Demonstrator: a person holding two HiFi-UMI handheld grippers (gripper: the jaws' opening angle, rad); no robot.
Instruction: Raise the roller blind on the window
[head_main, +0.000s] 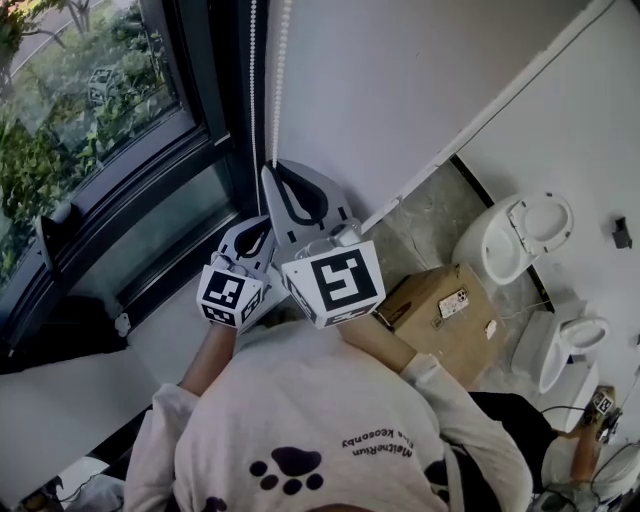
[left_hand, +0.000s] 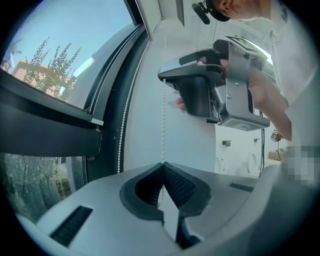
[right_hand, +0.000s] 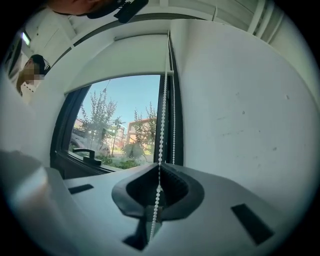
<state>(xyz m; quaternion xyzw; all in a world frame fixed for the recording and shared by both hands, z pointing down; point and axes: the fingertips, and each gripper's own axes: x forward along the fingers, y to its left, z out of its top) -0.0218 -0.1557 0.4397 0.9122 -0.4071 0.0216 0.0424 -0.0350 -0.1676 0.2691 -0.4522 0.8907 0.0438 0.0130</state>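
The left tool (left_hand: 162, 164) and, above it, the right tool (right_hand: 162, 165) are both clamping the bead chain (right_hand: 161, 125) right of the window (right_hand: 120, 125). The blind (right_hand: 125, 57) is hanging near the top, so the job is looking partly done.

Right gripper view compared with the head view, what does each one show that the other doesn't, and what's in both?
Only the right gripper view: the roller blind covering the top of the window, with blue sky and buildings beyond the glass.
Only the head view: the left gripper, the cardboard box and the toilets on the floor.
Both: the bead chain hanging beside the dark window frame, and the right gripper closed on it.
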